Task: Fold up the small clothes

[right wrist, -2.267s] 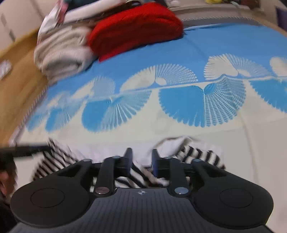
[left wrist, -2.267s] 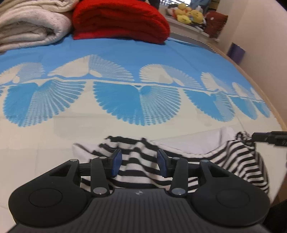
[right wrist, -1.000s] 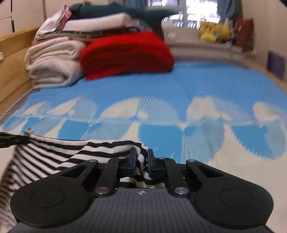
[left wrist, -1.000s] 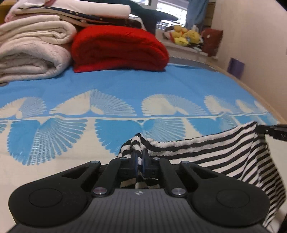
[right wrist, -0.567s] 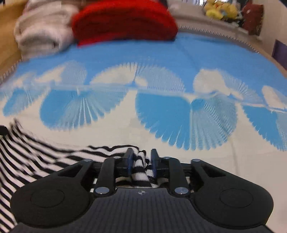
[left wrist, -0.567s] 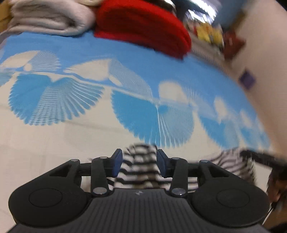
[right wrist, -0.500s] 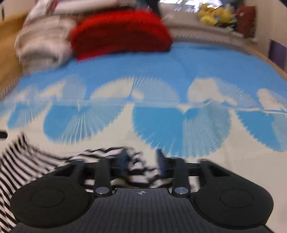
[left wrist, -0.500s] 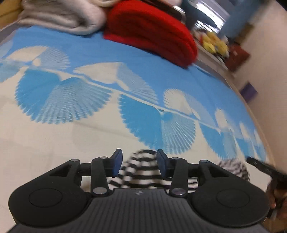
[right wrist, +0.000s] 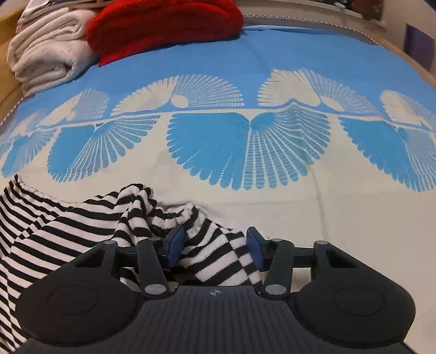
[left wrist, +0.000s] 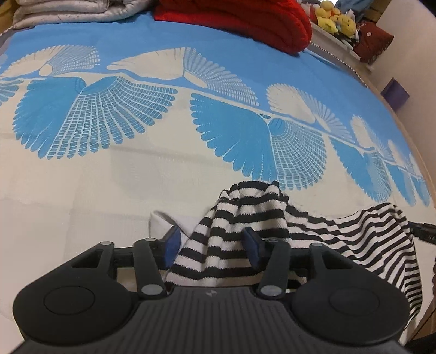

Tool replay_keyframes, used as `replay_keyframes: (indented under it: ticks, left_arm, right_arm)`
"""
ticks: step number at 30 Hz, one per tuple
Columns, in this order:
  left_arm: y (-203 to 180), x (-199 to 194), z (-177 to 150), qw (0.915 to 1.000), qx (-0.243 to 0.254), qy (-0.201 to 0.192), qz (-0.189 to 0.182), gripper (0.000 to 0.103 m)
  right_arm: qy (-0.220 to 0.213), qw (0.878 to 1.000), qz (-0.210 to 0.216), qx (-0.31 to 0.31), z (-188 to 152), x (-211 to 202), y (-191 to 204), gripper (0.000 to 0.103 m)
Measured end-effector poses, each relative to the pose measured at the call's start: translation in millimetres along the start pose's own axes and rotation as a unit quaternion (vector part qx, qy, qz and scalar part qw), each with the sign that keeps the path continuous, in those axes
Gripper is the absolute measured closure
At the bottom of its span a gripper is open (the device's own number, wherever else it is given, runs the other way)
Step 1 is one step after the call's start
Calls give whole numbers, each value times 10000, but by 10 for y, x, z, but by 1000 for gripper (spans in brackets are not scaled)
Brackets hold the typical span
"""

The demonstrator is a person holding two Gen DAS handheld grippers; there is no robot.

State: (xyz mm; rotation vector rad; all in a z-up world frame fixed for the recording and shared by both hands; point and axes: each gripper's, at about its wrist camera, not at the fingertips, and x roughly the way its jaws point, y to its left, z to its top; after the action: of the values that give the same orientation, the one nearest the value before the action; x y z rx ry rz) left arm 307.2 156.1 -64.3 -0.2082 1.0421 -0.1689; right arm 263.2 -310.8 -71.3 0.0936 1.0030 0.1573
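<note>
Here, both hand-held grippers spread over a striped garment on the bed.

Left hand-held gripper (left wrist: 212,245): blue pads apart, closing slightly in the last moment, the black-and-white striped garment (left wrist: 245,217) bunched between them, not pinched. Right hand-held gripper (right wrist: 215,246): pads likewise apart, just closing some, a striped fold lying loose between them. The garment sags across the cream part of the bedspread (right wrist: 299,207), just short of its blue fan pattern. Well beyond the garment: a red folded blanket (right wrist: 163,24), with cream folded blankets (right wrist: 49,60) touching its left side.
</note>
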Motion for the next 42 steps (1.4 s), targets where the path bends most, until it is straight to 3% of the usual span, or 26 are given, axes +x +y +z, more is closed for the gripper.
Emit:
replay_keyframes:
  ticks: [1, 4, 5, 8, 11, 12, 14, 18, 19, 20, 21, 22, 25, 31, 35, 37, 39, 40, 42]
  left_arm:
    - [7, 7, 9, 10000, 0, -5, -7, 64]
    - [30, -32, 36, 10000, -6, -73, -22, 83]
    - [42, -51, 45, 9999, -9, -114, -23, 100]
    - [80, -198, 108, 9987, -58, -503, 77, 100]
    - [120, -385, 167, 9943, -153, -1051, 17, 100]
    - [93, -403, 169, 9936, -66, -1130, 59, 100]
    - [22, -328, 144, 9939, 177, -1024, 376, 100]
    - [72, 2, 67, 9984, 141, 12, 545, 93]
    - [92, 13, 61, 9980, 132, 88, 612, 87]
    - [108, -19, 70, 9976, 114, 17, 678, 70]
    - [131, -71, 66, 9974, 77, -105, 707, 59]
    - [151, -117, 76, 9975, 17, -215, 671, 57]
    - [203, -158, 88, 9985, -250, -307, 387, 55]
    - [-34, -244, 169, 9977, 30, -673, 97, 55]
    - [-239, -397, 122, 9948, 370, -834, -454, 55]
    - [-320, -414, 62, 9925, 561, -655, -867, 55]
    - [-414, -328, -21, 9889, 710, -210, -1289, 55]
    - [-471, -276, -70, 9884, 831, -45, -1272, 55]
    - [-624, -130, -195, 9886, 1217, 230, -853, 55]
  right_arm:
    - [-10, 10000, 77, 16, -10, -36, 21, 79]
    - [-48, 9997, 236, 20, 26, -41, 56, 96]
    - [-63, 9997, 227, -29, 36, -32, 66, 98]
    - [-412, 9990, 1, 196, 114, -73, 11, 101]
    - [-1348, 9875, -352, 742, 212, -283, -90, 103]
    - [-1656, 9811, -495, 875, 234, -355, -109, 103]
    - [-1825, 9758, -512, 1091, 260, -371, -128, 103]
    - [-1130, 9876, -652, 874, 264, -51, -28, 102]
    - [-873, 9906, -604, 860, 253, 41, -15, 102]
    - [-655, 9920, -618, 880, 238, 116, -15, 102]
    - [-557, 9919, -699, 900, 216, 148, -13, 97]
    - [-505, 9916, -743, 929, 205, 162, -25, 86]
    - [-512, 9897, -632, 1178, 196, 115, -114, 69]
    - [-932, 9857, -591, 1270, 215, -112, -194, 67]
    - [-1160, 9857, -405, 1152, 227, -281, -180, 67]
    - [-1207, 9861, -299, 1104, 210, -376, -174, 67]
    - [-1169, 9872, -227, 1063, 157, -476, -178, 67]
    - [-1132, 9880, -231, 1028, 125, -519, -177, 67]
    - [-1099, 9894, -243, 914, 40, -633, -184, 67]
